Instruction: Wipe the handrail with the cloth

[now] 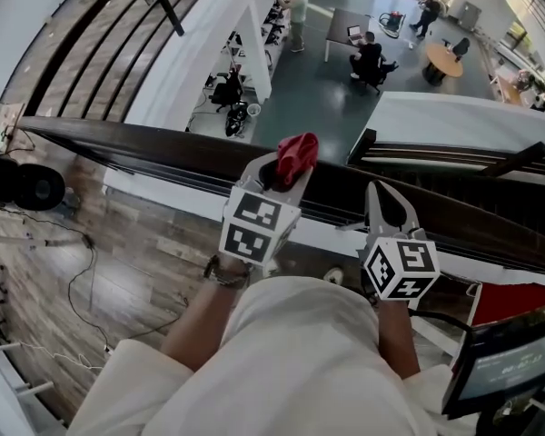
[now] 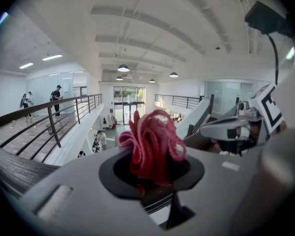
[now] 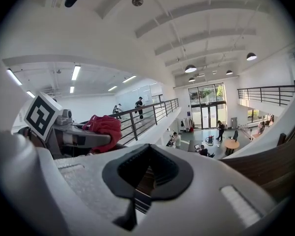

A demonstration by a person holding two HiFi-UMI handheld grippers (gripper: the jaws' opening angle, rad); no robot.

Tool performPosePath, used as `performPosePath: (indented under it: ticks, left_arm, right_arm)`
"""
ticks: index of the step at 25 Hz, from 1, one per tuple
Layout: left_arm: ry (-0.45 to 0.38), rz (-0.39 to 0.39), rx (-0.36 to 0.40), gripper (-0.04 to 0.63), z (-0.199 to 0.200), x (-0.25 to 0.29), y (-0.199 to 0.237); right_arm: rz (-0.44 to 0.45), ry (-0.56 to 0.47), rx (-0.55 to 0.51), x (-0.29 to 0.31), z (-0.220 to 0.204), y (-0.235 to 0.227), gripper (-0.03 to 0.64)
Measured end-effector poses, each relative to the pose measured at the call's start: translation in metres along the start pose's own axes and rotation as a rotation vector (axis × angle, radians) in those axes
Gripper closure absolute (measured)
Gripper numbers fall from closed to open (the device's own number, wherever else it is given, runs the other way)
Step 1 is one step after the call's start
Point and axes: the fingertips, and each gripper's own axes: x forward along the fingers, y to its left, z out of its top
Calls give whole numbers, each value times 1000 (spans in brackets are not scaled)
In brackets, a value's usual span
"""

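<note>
Below, we look past a dark wooden handrail [image 1: 145, 145] to an open atrium floor [image 1: 318, 80]. Over the rail, our left gripper [image 1: 287, 173] has its fingers clamped on a crumpled red cloth [image 1: 297, 151]. Our right gripper [image 1: 387, 196] is just beside it, fingers together and empty.

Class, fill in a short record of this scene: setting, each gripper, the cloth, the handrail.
Setting: upper level, overlooking an office floor
Left gripper: shut on red cloth
Right gripper: shut, empty, beside the left one
Handrail: dark wood, beneath both grippers
Cloth touching rail: cannot tell
</note>
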Motion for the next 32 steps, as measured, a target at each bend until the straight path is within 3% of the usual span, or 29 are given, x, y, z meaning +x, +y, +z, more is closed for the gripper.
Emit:
performPosePath:
  ticks: [14, 32]
  left_arm:
    - [22, -64, 1, 469, 7, 12, -23]
    - [-49, -45, 19, 466, -17, -15, -24]
  right_arm:
    - [18, -17, -25, 4, 2, 7, 614]
    - [19, -5, -22, 6, -2, 7, 614]
